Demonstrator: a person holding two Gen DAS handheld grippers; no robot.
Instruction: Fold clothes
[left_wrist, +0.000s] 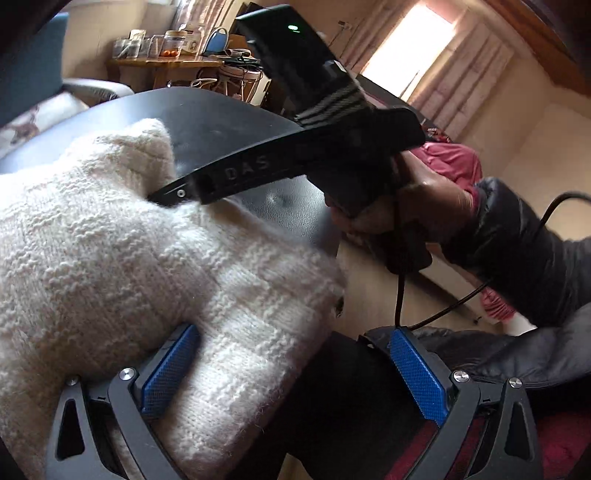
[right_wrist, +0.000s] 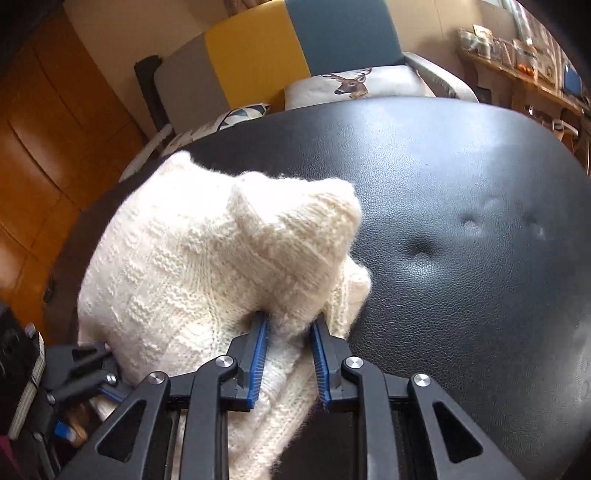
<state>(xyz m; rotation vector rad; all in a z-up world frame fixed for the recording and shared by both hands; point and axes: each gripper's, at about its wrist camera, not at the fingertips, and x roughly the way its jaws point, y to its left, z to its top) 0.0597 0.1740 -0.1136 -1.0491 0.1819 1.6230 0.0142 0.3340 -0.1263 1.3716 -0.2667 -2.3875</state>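
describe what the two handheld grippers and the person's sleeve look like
Both the left gripper and right gripper have black frames, silver screws and blue textured pads. The right one carries raised "DAS" lettering, a green light and a black cable. The sleeve is shiny black.

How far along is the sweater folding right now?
Partly done: the cream knit sweater is already bunched into a layered bundle on the black cushion. In hand: the right claw pinches a fold. The left claw is open beside it. Left: flattening and squaring it.

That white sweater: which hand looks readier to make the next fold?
Probably the right. Its tool pinches a bunched part of the white sweater, while the left tool stands open at the sweater's edge, gripping nothing.
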